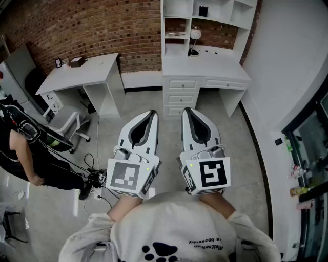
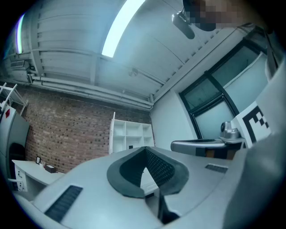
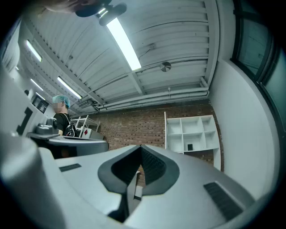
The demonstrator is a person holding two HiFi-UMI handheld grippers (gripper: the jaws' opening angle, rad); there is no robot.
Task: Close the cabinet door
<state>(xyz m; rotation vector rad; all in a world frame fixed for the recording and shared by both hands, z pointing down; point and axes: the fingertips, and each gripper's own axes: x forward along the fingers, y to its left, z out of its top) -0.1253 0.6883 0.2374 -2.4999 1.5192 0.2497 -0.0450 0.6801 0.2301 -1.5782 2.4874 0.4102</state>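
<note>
A white desk unit with open shelves (image 1: 225, 13) and drawers (image 1: 182, 92) stands far ahead against the brick wall. No cabinet door can be made out on it from here. My left gripper (image 1: 152, 113) and right gripper (image 1: 187, 110) are side by side close to my chest, well short of the unit, and point towards it. Both have their jaws together with nothing between them. The left gripper view shows the left gripper (image 2: 145, 150) tilted upward with the shelves (image 2: 132, 136) beyond it. The right gripper (image 3: 140, 147) likewise faces the shelves (image 3: 192, 132).
A second white desk (image 1: 82, 71) stands at the left with an office chair (image 1: 66, 123) beside it. A person (image 1: 20, 148) stands at the far left, with cables (image 1: 92, 176) on the floor nearby. A glass wall (image 1: 307, 148) runs along the right.
</note>
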